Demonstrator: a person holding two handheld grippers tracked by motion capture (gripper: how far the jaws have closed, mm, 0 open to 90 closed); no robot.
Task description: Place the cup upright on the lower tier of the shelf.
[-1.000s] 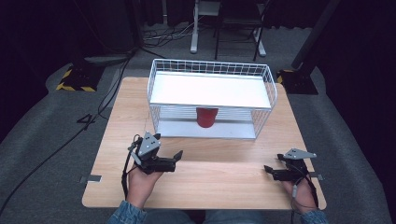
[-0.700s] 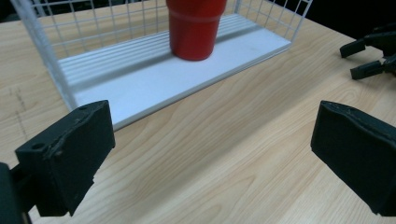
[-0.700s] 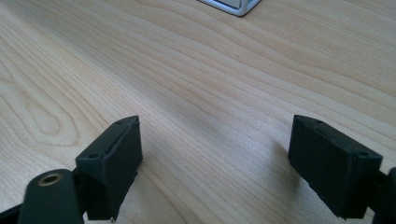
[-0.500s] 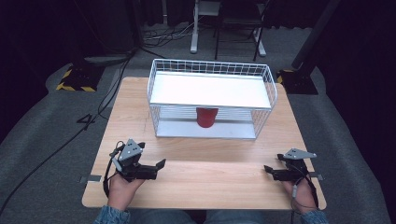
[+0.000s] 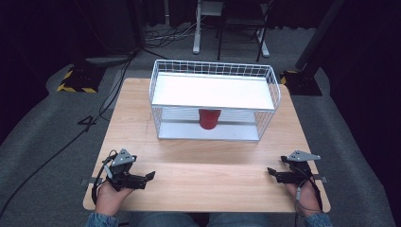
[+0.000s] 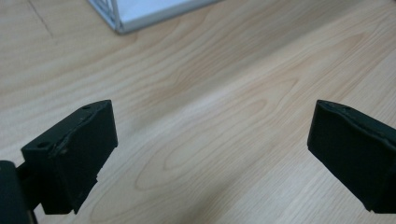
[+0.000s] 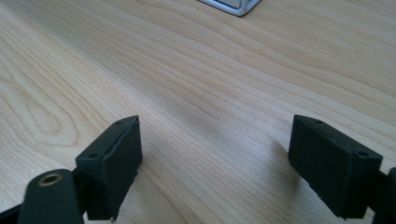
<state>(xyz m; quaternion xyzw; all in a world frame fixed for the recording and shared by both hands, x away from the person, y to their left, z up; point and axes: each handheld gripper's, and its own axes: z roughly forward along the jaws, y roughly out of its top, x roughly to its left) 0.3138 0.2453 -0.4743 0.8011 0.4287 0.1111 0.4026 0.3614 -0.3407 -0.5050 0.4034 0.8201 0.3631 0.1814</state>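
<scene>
A red cup [image 5: 209, 118] stands on the lower level of a white wire rack [image 5: 215, 100] at the back of the wooden table [image 5: 203, 163]. My left gripper [image 5: 150, 177] lies near the table's front left corner, open, with bare wood between its jaws [image 6: 210, 140]. Near the front right corner rests my right gripper [image 5: 271, 172], also open over bare wood [image 7: 215, 144]. Both are well short of the rack. A corner of the rack's white base [image 6: 140, 11] lies at the top of the left gripper view, and another corner [image 7: 231, 5] at the top of the right gripper view.
The rack's upper shelf [image 5: 213, 91] is a flat white board above the cup. Cables [image 5: 56, 151] run over the grey floor left of the table. Chair and stand legs [image 5: 227, 38] stand behind the table.
My left gripper has drawn back toward the front left corner of the table, still open. The right gripper has stayed put.
</scene>
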